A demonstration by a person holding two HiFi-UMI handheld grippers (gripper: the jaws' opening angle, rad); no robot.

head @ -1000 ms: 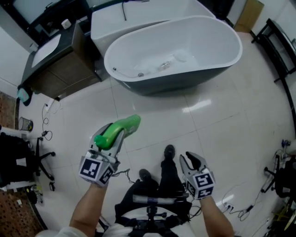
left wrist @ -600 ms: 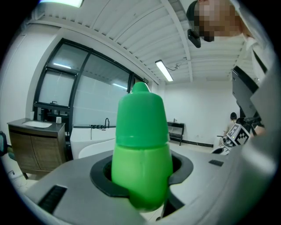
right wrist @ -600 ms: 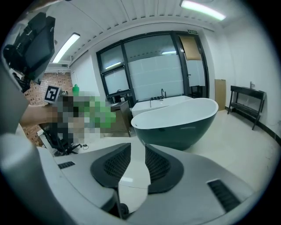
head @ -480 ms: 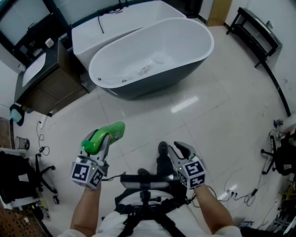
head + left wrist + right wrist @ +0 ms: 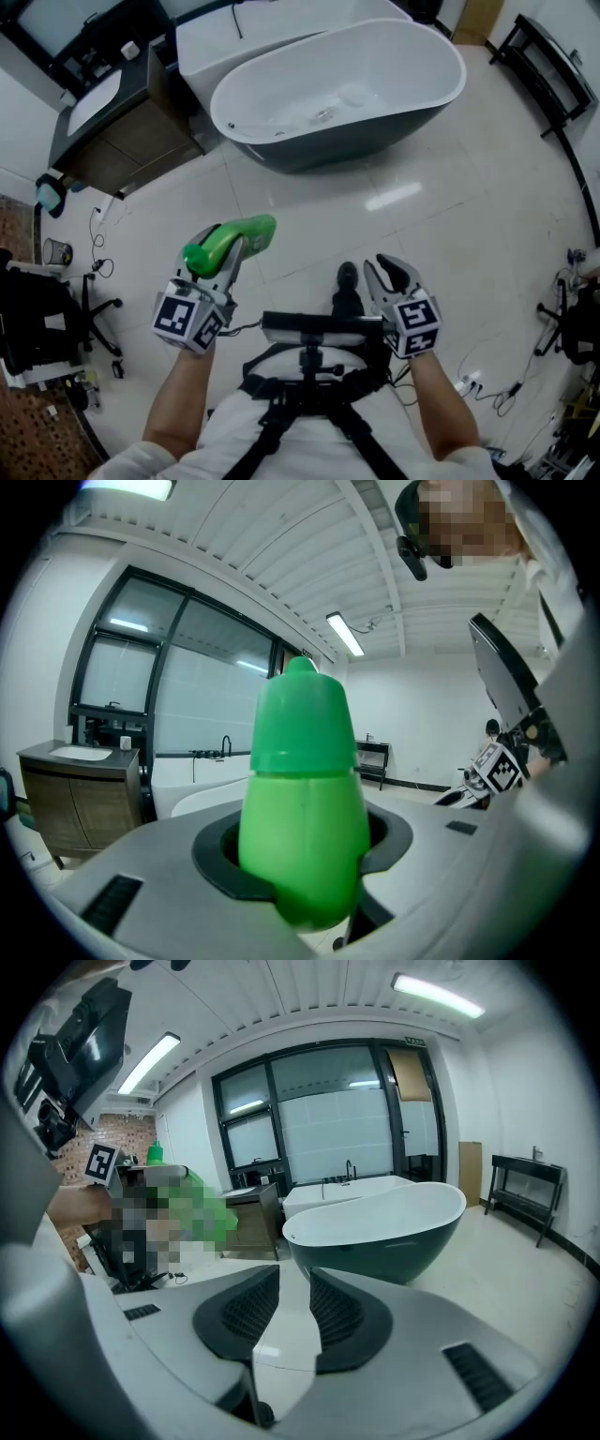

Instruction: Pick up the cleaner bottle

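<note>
Floor (image 5: pixel 469 234) lies open before bathtub (image 5: pixel 375 136) rim; left gripper (image 5: pixel 236 255) clamps cleaner bottle (image 5: pixel 246 232), right gripper (image 5: pixel 387 267) jaws narrowly apart, empty.

Cleaner bottle (image 5: pixel 232 242) in grasp.
A green plastic bottle with a darker green, tapered cap is shown clamped by its lower body between the jaws of the left gripper (image 5: pixel 225 267); it is held clear of the floor, and its cap is seen uppermost in the left gripper view.
</note>
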